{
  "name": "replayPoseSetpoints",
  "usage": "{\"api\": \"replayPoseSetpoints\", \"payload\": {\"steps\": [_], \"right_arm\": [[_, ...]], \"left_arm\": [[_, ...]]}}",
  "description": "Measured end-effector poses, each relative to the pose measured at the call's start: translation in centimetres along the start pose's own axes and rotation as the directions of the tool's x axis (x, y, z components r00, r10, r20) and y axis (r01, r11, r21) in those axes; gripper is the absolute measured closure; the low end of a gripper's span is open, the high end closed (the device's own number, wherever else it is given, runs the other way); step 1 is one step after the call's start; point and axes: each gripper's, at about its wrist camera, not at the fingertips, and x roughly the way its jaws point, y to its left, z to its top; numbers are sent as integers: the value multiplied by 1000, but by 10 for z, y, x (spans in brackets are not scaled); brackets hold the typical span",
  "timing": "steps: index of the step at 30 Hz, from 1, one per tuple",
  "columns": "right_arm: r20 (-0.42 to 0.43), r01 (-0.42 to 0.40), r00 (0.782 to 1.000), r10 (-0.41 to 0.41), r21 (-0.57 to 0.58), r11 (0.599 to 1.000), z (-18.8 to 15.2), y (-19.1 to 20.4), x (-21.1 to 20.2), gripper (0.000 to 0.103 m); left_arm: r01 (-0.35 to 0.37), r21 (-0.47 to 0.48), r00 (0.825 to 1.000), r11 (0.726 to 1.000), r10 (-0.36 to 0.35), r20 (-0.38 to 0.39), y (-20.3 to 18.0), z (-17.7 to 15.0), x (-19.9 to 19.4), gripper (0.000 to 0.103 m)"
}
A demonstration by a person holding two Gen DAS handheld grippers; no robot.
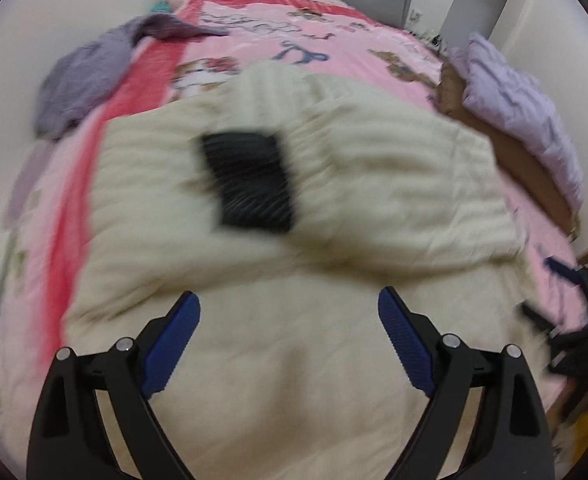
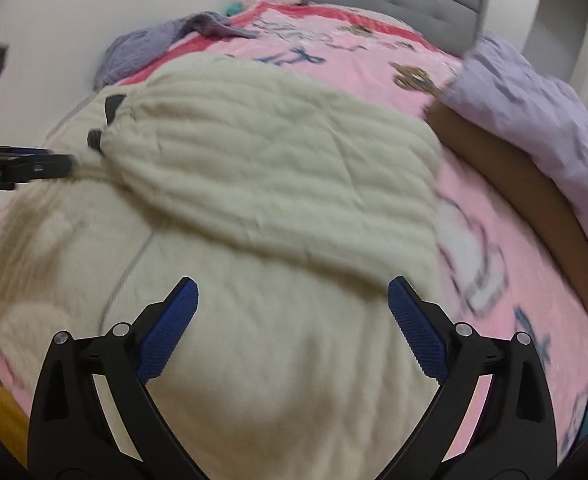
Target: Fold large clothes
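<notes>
My left gripper (image 1: 289, 308) and right gripper (image 2: 293, 294) both hang wide open and empty above the cream sweater (image 1: 294, 208), which lies spread on the pink blanket (image 1: 254, 46), its sleeves folded across the body. A grey knit (image 1: 82, 80) lies crumpled by the wall, and a lilac quilt (image 2: 534, 120) is heaped along the opposite edge.
</notes>
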Motion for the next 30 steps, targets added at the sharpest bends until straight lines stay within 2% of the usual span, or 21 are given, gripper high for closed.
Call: {"api": "replayPoseSetpoints", "payload": {"steps": [3, 5, 8, 10, 11, 12, 13, 14, 15, 16, 17, 18, 19, 20, 22, 24, 26, 28, 30], "right_arm": [[-41, 64, 997, -63, 28, 998, -33, -13, -14, 12], [-88, 121, 989, -116, 55, 991, -56, -25, -18, 12], [-121, 163, 981, -152, 85, 983, -78, -40, -16, 13], [-152, 184, 974, -169, 88, 979, -89, -50, -4, 16], [-169, 189, 970, -173, 83, 979, -91, -52, 2, 23], [-203, 185, 965, -166, 80, 979, -94, -57, 13, 25], [-229, 159, 964, -135, 89, 983, -97, -61, 23, 31], [-233, 122, 968, -95, 104, 987, -99, -63, 28, 44], [-234, 49, 972, -14, 144, 988, -102, -67, 34, 49], [-235, 30, 972, 9, 162, 986, -102, -69, 37, 52], [-238, 17, 971, 27, 183, 983, -101, -71, 38, 62], [-238, 2, 970, 46, 197, 980, -101, -72, 37, 69], [-236, -16, 969, 67, 214, 977, -99, -73, 34, 81], [-233, -27, 969, 81, 227, 973, -96, -74, 28, 89], [-229, -28, 970, 81, 223, 974, -90, -72, 15, 93], [-246, -8, 968, 59, 203, 979, -91, -70, 4, 94], [-265, 3, 963, 54, 210, 978, -98, -71, -3, 95], [-287, 2, 956, 58, 205, 979, -100, -72, -6, 95], [-281, 6, 959, 42, 165, 986, -90, -68, -15, 95]], "left_arm": [[-115, 30, 993, 993, 115, 0, 23, -36, -17, 14], [-223, 57, 975, 973, 222, 15, 41, -64, -28, 14], [-287, 62, 957, 956, 289, -24, 63, -86, -29, 14], [-295, 22, 952, 955, 295, -83, 83, -98, -22, 14], [-294, -2, 950, 956, 292, -114, 91, -103, -18, 14], [-297, -24, 947, 955, 291, -139, 100, -106, -14, 14], [-306, -51, 940, 951, 293, -178, 110, -113, -8, 14], [-301, -67, 937, 951, 282, -207, 115, -118, -3, 13], [-280, -91, 939, 956, 253, -235, 121, -122, 3, 13], [-260, -120, 940, 958, 223, -256, 126, -125, 8, 13], [-247, -138, 944, 959, 206, -256, 127, -125, 10, 15], [-237, -134, 946, 962, 197, -258, 127, -125, 11, 22], [-205, -118, 952, 972, 170, -256, 124, -124, 11, 44], [-192, -71, 952, 979, 168, -257, 114, -121, 8, 57], [-178, 9, 949, 984, 174, -262, 103, -122, 2, 79], [-189, 94, 933, 977, 209, -294, 90, -126, -5, 83], [-175, 54, 927, 983, 183, -328, 96, -131, -12, 86], [-166, 1, 930, 986, 157, -333, 107, -134, -26, 88], [-154, -27, 942, 988, 139, -305, 112, -134, -41, 88]]}}
